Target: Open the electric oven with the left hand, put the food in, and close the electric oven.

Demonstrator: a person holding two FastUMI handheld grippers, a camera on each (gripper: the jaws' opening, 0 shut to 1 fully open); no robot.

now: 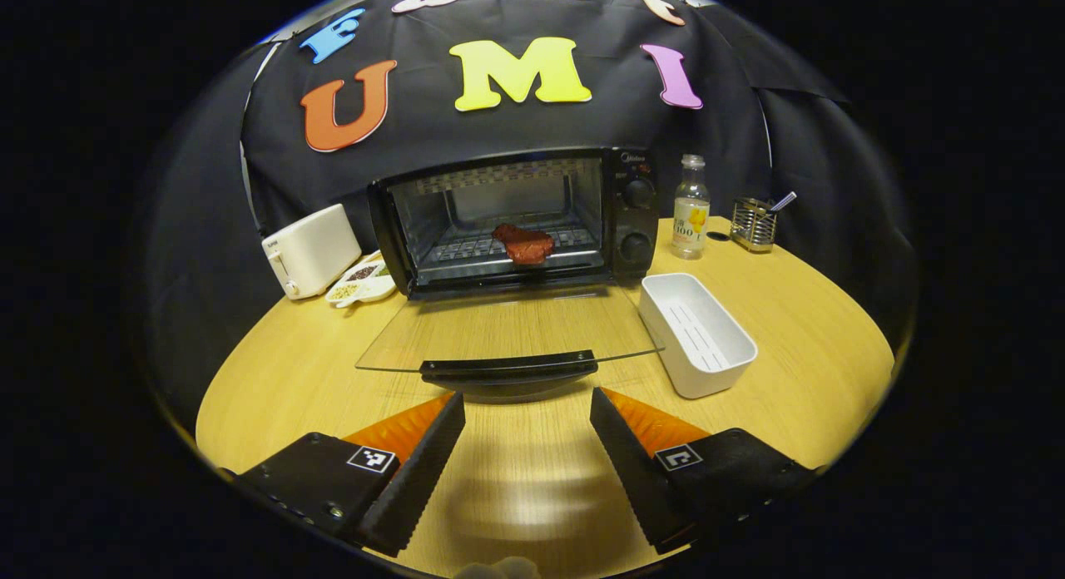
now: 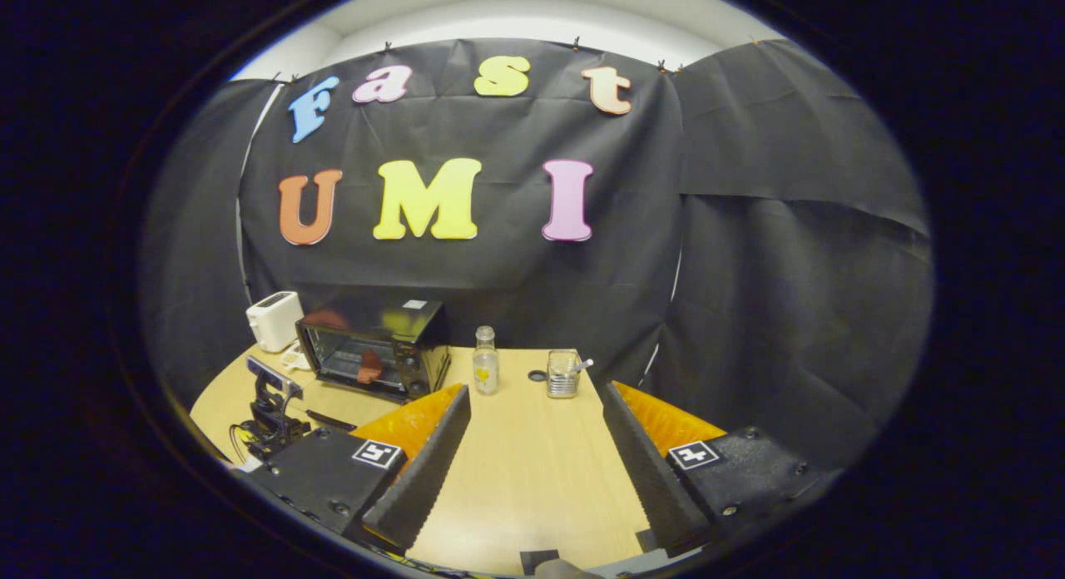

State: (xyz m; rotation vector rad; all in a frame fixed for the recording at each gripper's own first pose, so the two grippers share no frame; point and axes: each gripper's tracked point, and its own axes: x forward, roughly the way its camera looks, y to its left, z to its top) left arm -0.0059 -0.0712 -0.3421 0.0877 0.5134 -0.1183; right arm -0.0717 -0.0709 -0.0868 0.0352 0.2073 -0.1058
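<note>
Well beyond the open left tongs [image 1: 527, 404], food [image 1: 523, 244] lies inside the oven [image 1: 516, 221].

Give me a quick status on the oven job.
Left gripper open, just short of door handle. Right gripper open, empty. Oven door down, food on rack. Nothing blocking the door.

Clear glass oven door [image 1: 507, 329], wood-grain table [image 1: 799, 329], glossy, probably plastic white tray [image 1: 697, 334], wire-metal holder [image 1: 753, 224]
</note>
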